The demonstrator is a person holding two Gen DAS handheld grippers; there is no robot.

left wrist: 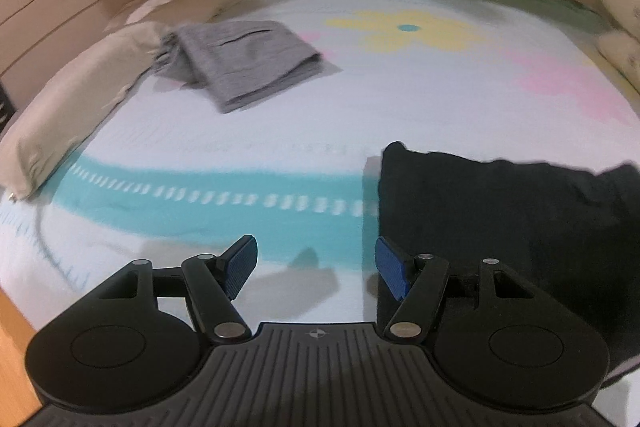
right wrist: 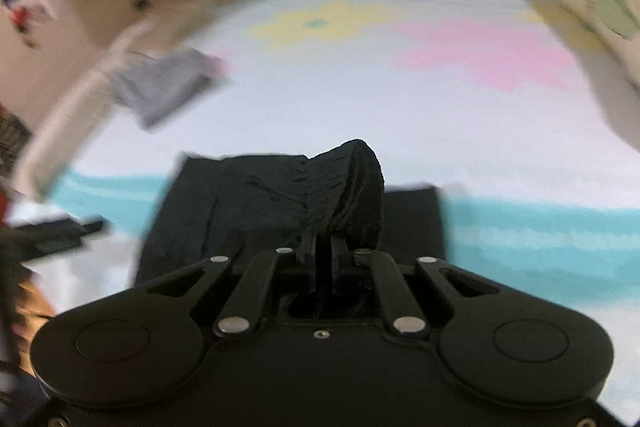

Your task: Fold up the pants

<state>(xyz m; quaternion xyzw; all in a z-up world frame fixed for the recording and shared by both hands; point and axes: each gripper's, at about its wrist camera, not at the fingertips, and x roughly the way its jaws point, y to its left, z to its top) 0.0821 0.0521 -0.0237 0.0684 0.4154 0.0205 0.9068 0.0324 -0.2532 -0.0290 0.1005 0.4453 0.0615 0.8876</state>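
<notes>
The right gripper (right wrist: pixel 323 259) is clamped on the elasticated edge of the black fabric pants (right wrist: pixel 280 203), while the spread-jawed, empty left gripper (left wrist: pixel 316 267) hangs just left of their near corner.

1. The black cloth pants (right wrist: pixel 260 203) look matt and finely creased, with a ribbed, gathered elastic waistband.
2. The folded grey knit garment (left wrist: pixel 248 63) is soft and heathered.
3. The printed cotton bedsheet (left wrist: pixel 280 131) is matt and smooth, with a faint woven grain.
4. The left gripper (left wrist: pixel 316 267) is matt black plastic with shiny metal pivot pins; its blue fingers (left wrist: pixel 390 269) have finely ridged rubbery pads.
5. The beige cloth pillow (left wrist: pixel 76 99) is matt and slightly wrinkled.
</notes>
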